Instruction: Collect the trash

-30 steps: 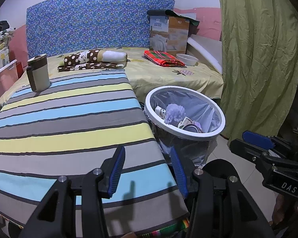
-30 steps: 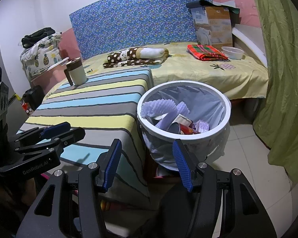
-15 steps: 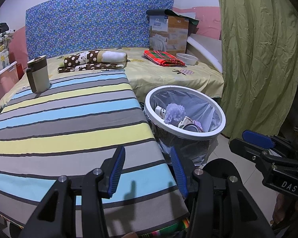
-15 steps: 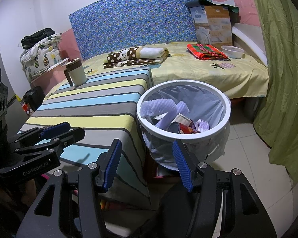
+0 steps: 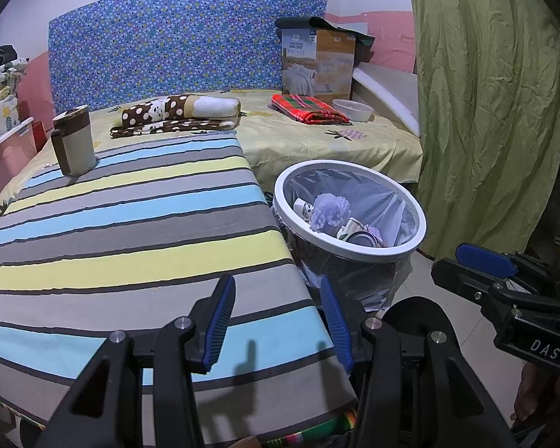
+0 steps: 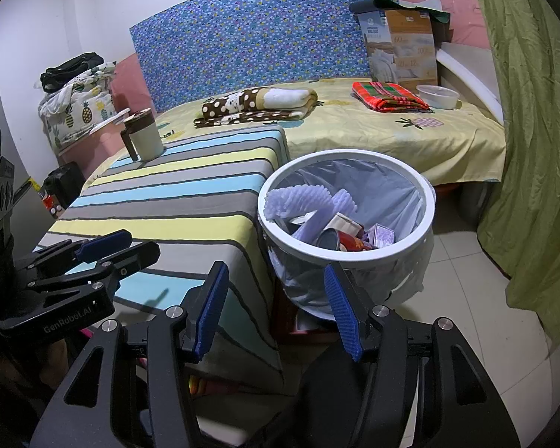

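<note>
While both tongs (image 5: 276, 310) (image 6: 278, 306) hang spread and empty, the lined bin (image 6: 425, 224) holds purple foam (image 6: 298, 199), cups and cartons.

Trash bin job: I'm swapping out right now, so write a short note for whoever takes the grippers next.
Left gripper: jaws open, empty, over the striped cloth.
Right gripper: jaws open, empty, just in front of the trash bin.
Done: the bin already holds purple foam, cups and small packets.
Left: no loose trash shows on the striped cloth; only a mug stands there. A plastic bowl sits on the bed; whether it is trash is unclear.
</note>
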